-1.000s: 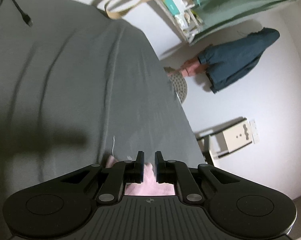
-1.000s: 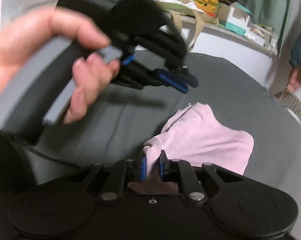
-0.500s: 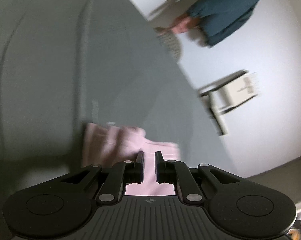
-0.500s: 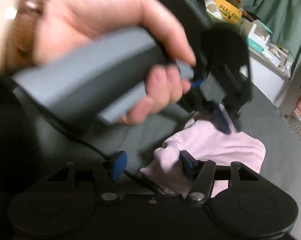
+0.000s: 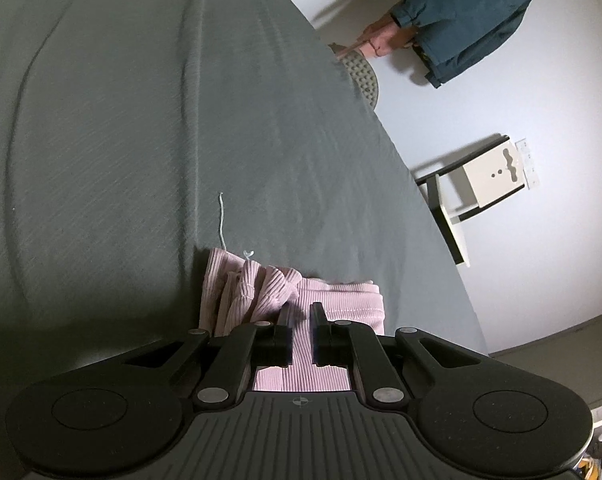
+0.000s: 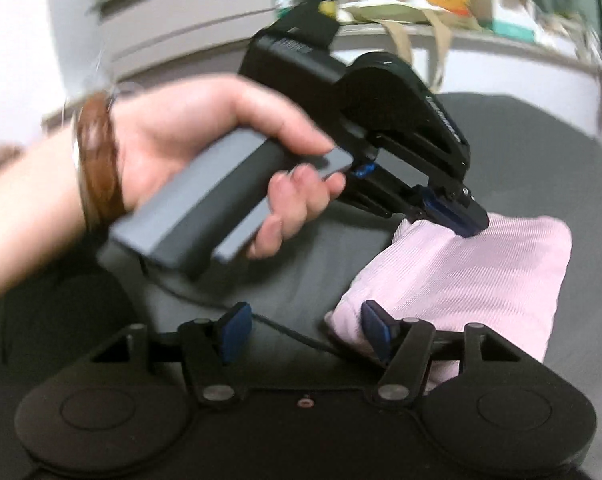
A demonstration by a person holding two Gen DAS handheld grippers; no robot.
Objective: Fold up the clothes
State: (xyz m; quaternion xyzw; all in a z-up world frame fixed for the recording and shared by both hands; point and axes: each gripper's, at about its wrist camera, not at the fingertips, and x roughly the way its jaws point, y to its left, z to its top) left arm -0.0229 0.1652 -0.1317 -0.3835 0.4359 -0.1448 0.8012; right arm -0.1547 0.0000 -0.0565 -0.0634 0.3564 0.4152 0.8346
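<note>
A grey-covered counter (image 5: 149, 128) carries 1 folded pink ribbed garment (image 6: 473, 276) near its edge. Left claw (image 6: 457, 216), held by a hand (image 6: 205, 152) with a brown wristband (image 6: 97, 164), presses its tip onto the garment's upper fold; in the left wrist view its 2 fingers stand nearly together with pink cloth between them (image 5: 301, 334). Right claw (image 6: 305, 330) stands spread apart, its right pad (image 6: 375, 328) touching the garment's near corner, its left pad (image 6: 235, 326) over bare cover.

Garment (image 6: 461, 272) on bedsheet (image 5: 141, 140); chair (image 5: 477, 188) beside.
</note>
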